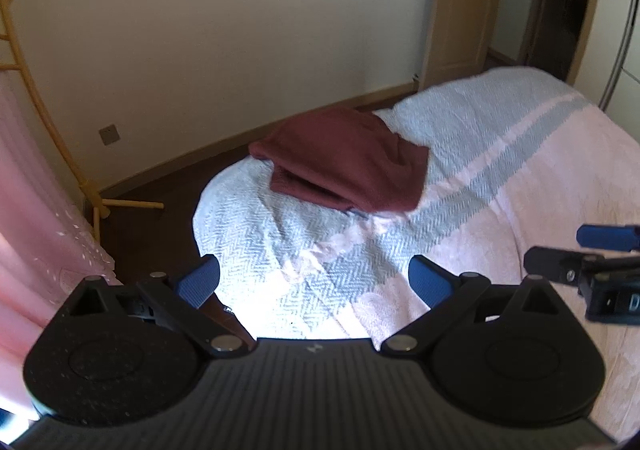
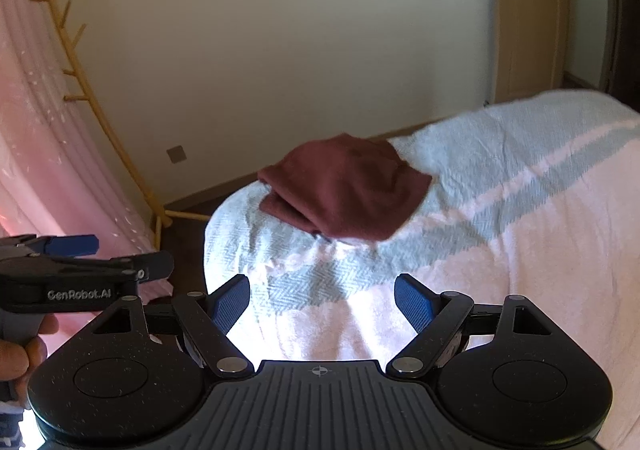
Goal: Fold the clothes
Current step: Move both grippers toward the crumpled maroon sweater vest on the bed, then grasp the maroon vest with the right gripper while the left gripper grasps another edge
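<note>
A dark red garment point(image 1: 344, 159) point(image 2: 344, 185) lies folded into a compact stack near the far corner of the bed. My left gripper point(image 1: 314, 282) is open above the bedspread, well short of the garment, with nothing between its blue pads. My right gripper point(image 2: 322, 302) is open too, also hovering nearer than the garment and holding nothing. The right gripper's fingers point(image 1: 592, 250) show at the right edge of the left wrist view. In the right wrist view the left gripper's fingers point(image 2: 80, 258) show at the left edge, with a hand point(image 2: 24, 354) on its grip.
The bed carries a pink and grey herringbone bedspread point(image 1: 500, 169) point(image 2: 520, 209). A bamboo coat rack point(image 1: 44, 117) point(image 2: 96, 101) and pink curtain point(image 1: 28, 209) stand at the left. Beyond the bed are dark floor point(image 1: 160, 209), a wall and a wooden door point(image 1: 460, 9).
</note>
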Action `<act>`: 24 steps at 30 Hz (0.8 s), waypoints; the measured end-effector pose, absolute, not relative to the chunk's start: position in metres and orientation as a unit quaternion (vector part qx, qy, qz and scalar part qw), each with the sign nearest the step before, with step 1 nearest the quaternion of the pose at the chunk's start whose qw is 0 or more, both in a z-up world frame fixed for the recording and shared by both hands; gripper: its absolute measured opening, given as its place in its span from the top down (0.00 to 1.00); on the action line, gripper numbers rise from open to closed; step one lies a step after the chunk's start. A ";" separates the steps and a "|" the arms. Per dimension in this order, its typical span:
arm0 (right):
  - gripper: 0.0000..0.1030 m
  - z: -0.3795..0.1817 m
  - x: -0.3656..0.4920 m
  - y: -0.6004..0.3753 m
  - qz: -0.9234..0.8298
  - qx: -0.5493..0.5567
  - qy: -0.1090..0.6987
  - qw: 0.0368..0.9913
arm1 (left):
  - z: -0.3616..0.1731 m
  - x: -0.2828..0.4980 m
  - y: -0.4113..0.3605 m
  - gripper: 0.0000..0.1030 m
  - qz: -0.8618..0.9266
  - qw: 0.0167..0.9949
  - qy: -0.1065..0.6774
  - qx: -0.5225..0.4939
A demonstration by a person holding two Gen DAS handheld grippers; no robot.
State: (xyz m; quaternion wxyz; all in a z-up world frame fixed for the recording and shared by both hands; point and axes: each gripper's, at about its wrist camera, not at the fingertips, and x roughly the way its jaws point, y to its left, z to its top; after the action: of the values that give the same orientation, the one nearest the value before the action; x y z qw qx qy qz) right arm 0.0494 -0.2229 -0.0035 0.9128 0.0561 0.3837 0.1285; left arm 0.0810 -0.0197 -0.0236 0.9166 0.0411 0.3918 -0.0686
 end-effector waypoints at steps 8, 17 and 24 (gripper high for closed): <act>0.20 -0.018 0.091 -0.235 0.091 0.045 0.399 0.911 | -0.058 0.166 -0.020 0.04 -0.128 0.906 0.395 0.087; 0.20 -0.050 0.185 -0.225 0.058 0.007 0.434 0.899 | -0.124 0.262 -0.036 0.05 -0.278 0.851 0.326 0.303; 0.20 -0.117 0.247 -0.183 0.119 -0.093 0.480 0.864 | -0.208 0.307 -0.034 0.11 -0.386 0.747 0.223 0.493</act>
State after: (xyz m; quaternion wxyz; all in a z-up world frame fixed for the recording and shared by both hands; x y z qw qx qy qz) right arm 0.2468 -0.1833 -0.1174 0.8639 -0.0933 0.4803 0.1194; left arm 0.3069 -0.0338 -0.2082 0.7474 0.4928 0.2231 -0.3858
